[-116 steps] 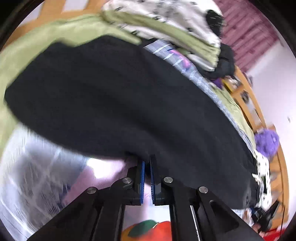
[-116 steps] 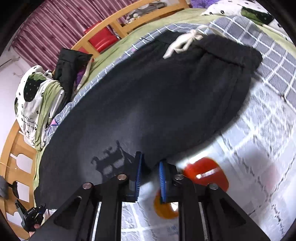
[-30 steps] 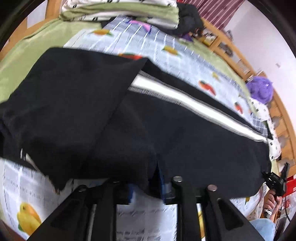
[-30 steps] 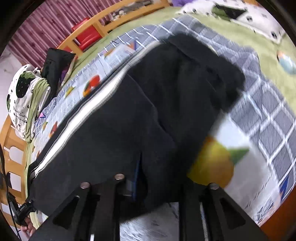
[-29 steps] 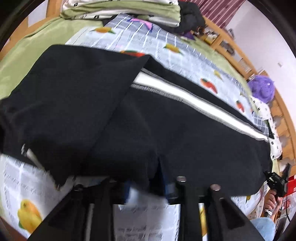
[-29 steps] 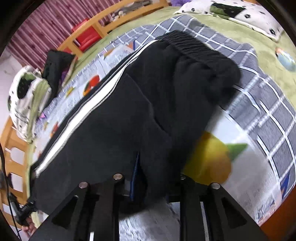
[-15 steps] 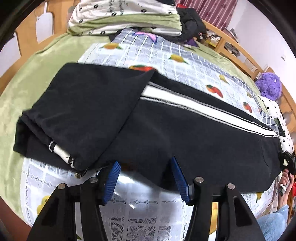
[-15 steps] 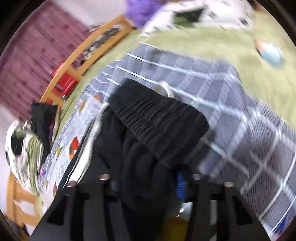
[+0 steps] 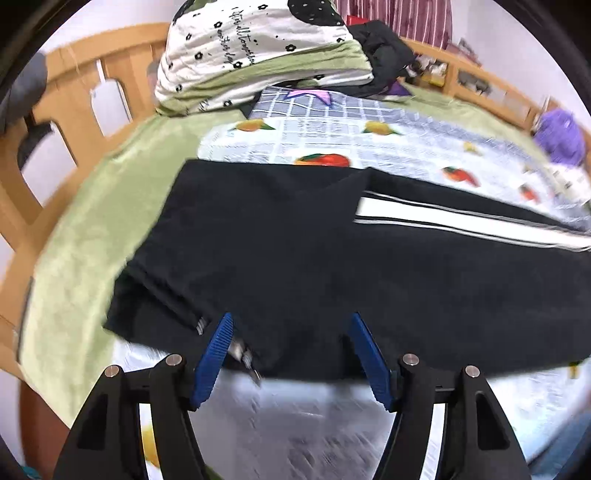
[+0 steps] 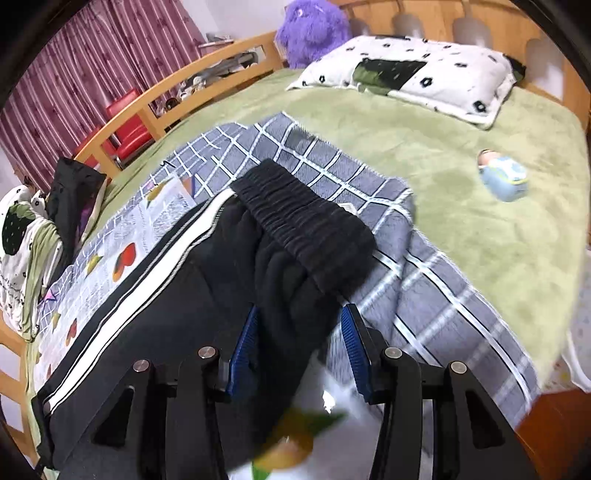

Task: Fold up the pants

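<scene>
Black pants point(image 9: 332, 266) with a white side stripe point(image 9: 443, 219) lie folded lengthwise on the fruit-print sheet. In the left wrist view the leg ends are doubled over at the left. My left gripper point(image 9: 291, 332) is open, its blue pads either side of the pants' near edge. In the right wrist view the ribbed waistband point(image 10: 303, 221) lies bunched on a grey checked blanket point(image 10: 424, 280). My right gripper point(image 10: 299, 325) is open, with the waist end of the pants point(image 10: 177, 295) between its blue pads.
A pile of folded clothes point(image 9: 266, 55) sits at the far end of the bed. A white flowered pillow point(image 10: 413, 74), a purple plush toy point(image 10: 310, 29) and a small blue toy point(image 10: 502, 177) lie on the green bedspread point(image 10: 480, 229). Wooden bed rails point(image 10: 177, 92) ring the bed.
Both grippers were shut on the pants' edge a second ago and have opened, letting the cloth go. Both have drawn back slightly, and the pants now lie folded with the stripe showing.
</scene>
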